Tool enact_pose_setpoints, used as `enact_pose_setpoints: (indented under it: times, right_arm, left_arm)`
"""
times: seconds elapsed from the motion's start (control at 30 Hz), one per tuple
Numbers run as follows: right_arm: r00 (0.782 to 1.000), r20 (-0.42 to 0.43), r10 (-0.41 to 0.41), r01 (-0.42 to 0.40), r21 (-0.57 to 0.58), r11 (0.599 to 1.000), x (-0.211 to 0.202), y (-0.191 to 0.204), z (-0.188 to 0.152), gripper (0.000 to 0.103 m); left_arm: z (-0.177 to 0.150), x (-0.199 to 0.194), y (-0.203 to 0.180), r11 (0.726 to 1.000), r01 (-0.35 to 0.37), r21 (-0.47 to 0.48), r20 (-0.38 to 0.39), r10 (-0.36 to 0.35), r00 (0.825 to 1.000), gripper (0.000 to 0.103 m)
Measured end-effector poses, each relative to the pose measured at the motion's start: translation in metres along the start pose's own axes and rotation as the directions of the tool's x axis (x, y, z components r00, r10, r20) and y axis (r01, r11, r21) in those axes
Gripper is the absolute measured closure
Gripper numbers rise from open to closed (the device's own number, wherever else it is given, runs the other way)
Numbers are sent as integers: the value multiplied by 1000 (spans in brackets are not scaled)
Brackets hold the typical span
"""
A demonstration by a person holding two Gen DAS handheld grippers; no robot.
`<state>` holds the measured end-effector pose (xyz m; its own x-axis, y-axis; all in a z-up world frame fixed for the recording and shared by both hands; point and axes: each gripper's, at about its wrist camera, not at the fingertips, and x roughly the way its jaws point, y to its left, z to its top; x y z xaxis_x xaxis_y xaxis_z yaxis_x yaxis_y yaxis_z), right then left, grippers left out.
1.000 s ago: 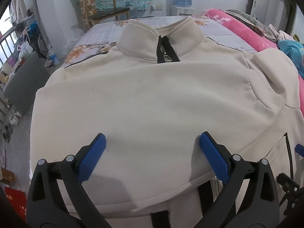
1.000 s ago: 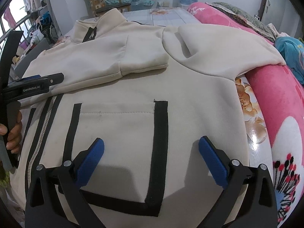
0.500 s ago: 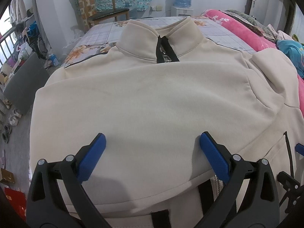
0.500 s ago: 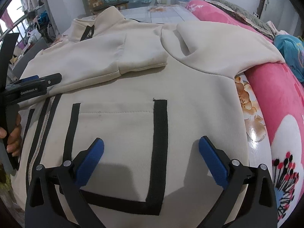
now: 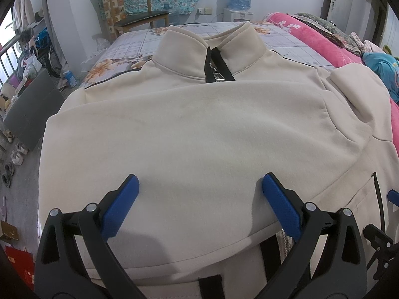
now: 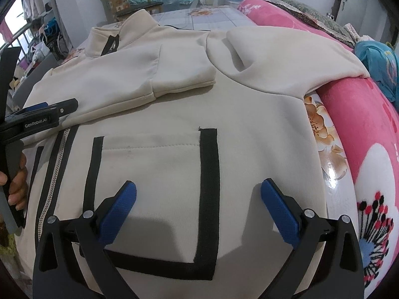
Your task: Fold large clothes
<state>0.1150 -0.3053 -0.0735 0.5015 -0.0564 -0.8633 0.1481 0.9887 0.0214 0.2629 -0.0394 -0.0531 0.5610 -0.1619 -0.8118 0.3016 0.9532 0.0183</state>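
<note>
Right now I judge I'm between folds: one sleeve is laid across the chest and nothing is in hand. My left gripper (image 5: 199, 199) hovers released over the folded sleeve (image 5: 194, 144), blue pads spread wide with only cloth beneath them. My right gripper (image 6: 198, 204) is equally released, hanging above the pocket (image 6: 152, 174) outlined in black trim on the lower front, holding nothing.

The jacket (image 6: 261, 134) lies face up on the bed (image 5: 286, 39), a cream fleece with a zip (image 6: 53, 174) running down at about 9 o'clock in the right view, just beside the hand (image 6: 17, 186) that carries the left gripper. Past the pocket, toward 12 o'clock, the sleeve's cuff end (image 6: 184, 74) sits flat on the chest. At 1 to 2 o'clock the other sleeve (image 6: 286, 57) is spread outward, its far edge riding up on the pink quilt (image 6: 361, 124).

The next move, I'd say, calls for my right gripper to reach toward 1 o'clock, pinch that loose sleeve near its end and carry it over the chest to match the first. The fleece looks thick and soft, so I expect it to hold a fold but bulge.

Farthest off, at 12 o'clock in the left view, the stand collar (image 5: 209, 44) rises with its short black zip placket.
</note>
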Motion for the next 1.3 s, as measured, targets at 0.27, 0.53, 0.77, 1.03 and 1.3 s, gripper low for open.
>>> enact_pose_setpoints:
  times: [0.27,0.53,0.77,1.03,1.3]
  right_arm:
    - [1000,1,0,0,-2,1000,-1,0,0,6]
    - [1000,1,0,0,-2,1000,0,0,0,6]
    - [1000,2,1,-1,-6,1000,-1,0,0,6]
    - [1000,-2,6,-7,-35,999,-5,1,4,6]
    - [997,74,28,-30,20,999,-34,-15,13,6]
  left_arm:
    - [0,0,0,1000,-1,1,1,1,1000,7]
    - [0,0,0,1000,-1,1,1,1,1000,7]
    - [0,0,0,1000,-1,0,1,1,1000,7]
    - [0,0,0,1000,-1,1,1,1,1000,7]
    - [0,0,0,1000,-1,1,2,1,1000,7]
